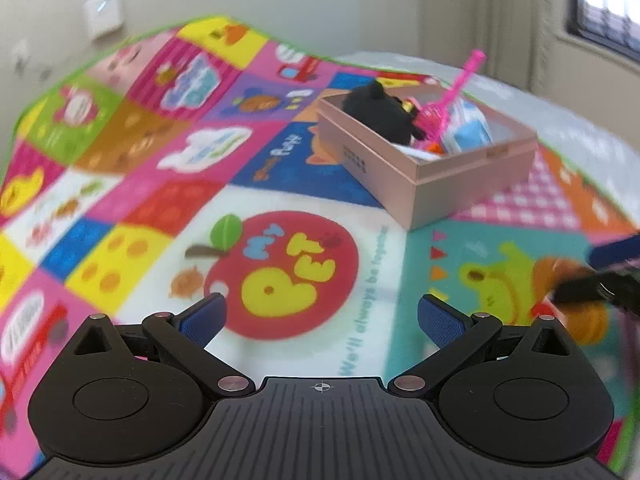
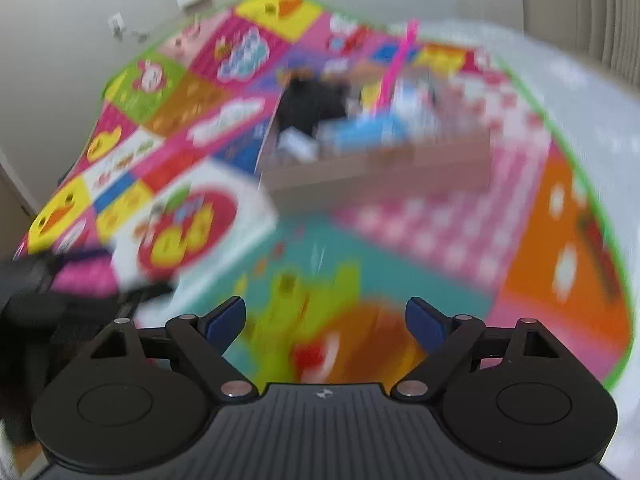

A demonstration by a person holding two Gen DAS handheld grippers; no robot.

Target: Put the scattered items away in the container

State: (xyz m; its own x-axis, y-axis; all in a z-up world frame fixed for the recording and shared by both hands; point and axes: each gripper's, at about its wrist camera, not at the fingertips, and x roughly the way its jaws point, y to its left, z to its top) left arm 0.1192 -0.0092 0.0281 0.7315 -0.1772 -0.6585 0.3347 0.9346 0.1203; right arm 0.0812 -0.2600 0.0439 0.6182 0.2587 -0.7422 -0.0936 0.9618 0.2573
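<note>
A pink cardboard box (image 1: 440,184) stands on a colourful play mat (image 1: 280,272), ahead and to the right in the left wrist view. In it lie a black plush toy (image 1: 380,112), a pink stick toy (image 1: 460,88) that pokes up over the rim, and a blue-and-white pack (image 1: 468,128). My left gripper (image 1: 322,304) hangs open over the mat's red apple picture, nothing between its fingers. The right wrist view is blurred; the box (image 2: 380,168) lies ahead there. My right gripper (image 2: 326,306) is open and empty above the mat's teal and orange patch, short of the box.
The mat lies on a white cover (image 1: 540,96) that shows past its green border at the right. A beige wall with a white switch plate (image 1: 103,10) is behind. A dark gripper part with a blue pad (image 1: 612,272) enters at the right edge.
</note>
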